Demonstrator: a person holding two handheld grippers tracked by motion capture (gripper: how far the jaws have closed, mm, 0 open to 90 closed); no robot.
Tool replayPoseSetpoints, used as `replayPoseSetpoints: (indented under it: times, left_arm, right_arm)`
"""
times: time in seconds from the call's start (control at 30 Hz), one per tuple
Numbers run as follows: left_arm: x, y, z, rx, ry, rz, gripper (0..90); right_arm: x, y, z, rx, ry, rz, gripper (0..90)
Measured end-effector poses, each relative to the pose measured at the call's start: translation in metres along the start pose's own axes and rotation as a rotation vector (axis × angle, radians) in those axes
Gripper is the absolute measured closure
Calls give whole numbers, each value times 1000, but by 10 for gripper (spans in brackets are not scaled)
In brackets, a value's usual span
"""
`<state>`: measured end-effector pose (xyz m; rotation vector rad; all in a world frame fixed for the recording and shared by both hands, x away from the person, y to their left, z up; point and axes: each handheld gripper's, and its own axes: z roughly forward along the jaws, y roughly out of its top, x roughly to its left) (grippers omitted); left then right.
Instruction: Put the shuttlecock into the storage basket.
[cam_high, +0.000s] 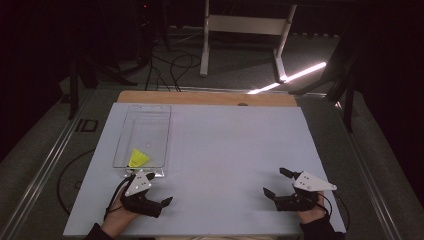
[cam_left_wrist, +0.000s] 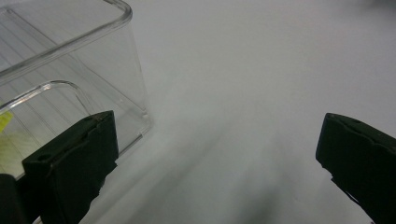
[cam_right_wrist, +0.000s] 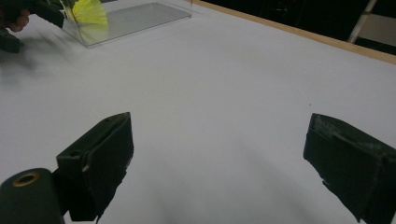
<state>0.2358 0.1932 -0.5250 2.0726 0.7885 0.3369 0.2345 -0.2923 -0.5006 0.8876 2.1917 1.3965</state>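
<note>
A clear plastic bin lies on the left part of the white board. A yellow fan-shaped piece sits inside it near its front end. My left gripper stands open just in front of the bin, with nothing between its jaws. In the left gripper view the bin's corner rises just beyond the left jaw, apart from it, and a bit of yellow shows through the wall. At the front right my right gripper is open over bare board. The right gripper view shows the bin and the yellow piece far off.
The board rests on a wooden table whose edge shows at the back. Beyond it are a white desk frame, floor cables and a bright light strip. A metal rail runs along the left side.
</note>
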Motion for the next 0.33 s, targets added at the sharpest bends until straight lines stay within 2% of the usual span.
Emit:
replayPoseSetpoints:
  times: [0.33]
  left_arm:
    - [0, 0, 1, 6, 4, 3, 0]
  right_arm:
    - [0, -1, 1, 4, -1, 3, 85]
